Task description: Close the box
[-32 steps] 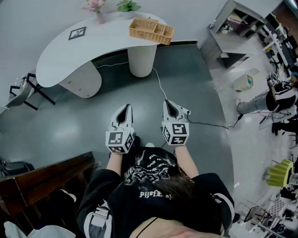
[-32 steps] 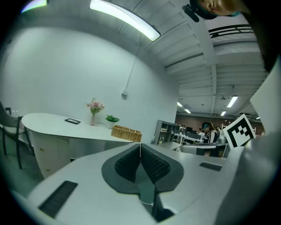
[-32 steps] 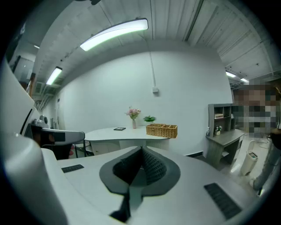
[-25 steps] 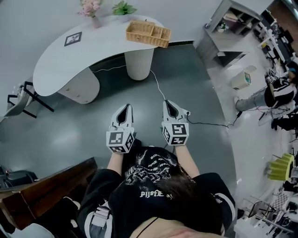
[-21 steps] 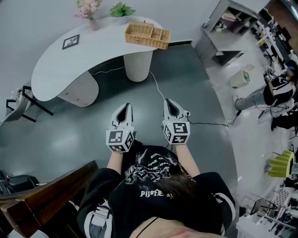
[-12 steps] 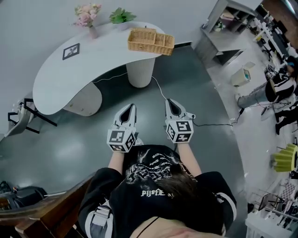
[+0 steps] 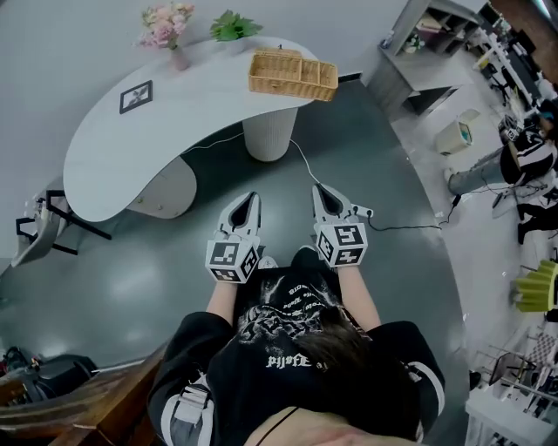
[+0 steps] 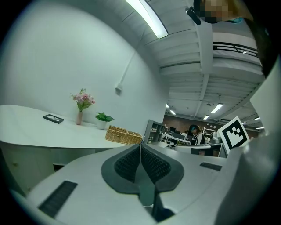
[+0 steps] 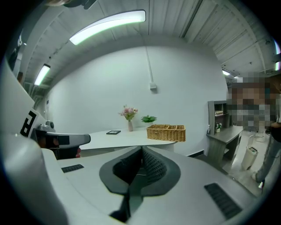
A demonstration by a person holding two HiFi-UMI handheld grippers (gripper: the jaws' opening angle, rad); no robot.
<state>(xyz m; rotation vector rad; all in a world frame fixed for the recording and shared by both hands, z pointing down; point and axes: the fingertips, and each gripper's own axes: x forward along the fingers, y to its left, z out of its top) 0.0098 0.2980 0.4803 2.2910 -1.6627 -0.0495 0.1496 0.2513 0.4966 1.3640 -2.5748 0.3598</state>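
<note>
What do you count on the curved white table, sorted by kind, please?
Woven wicker basket: 1
Pink flower bouquet in a vase: 1
Small green potted plant: 1
Flat black-framed square marker card: 1
Total: 4

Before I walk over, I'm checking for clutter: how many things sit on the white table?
4. A wicker basket at the right end, a green plant and a vase of pink flowers at the back, a black-framed card farther left. Small things behind the basket could be hidden.
</note>
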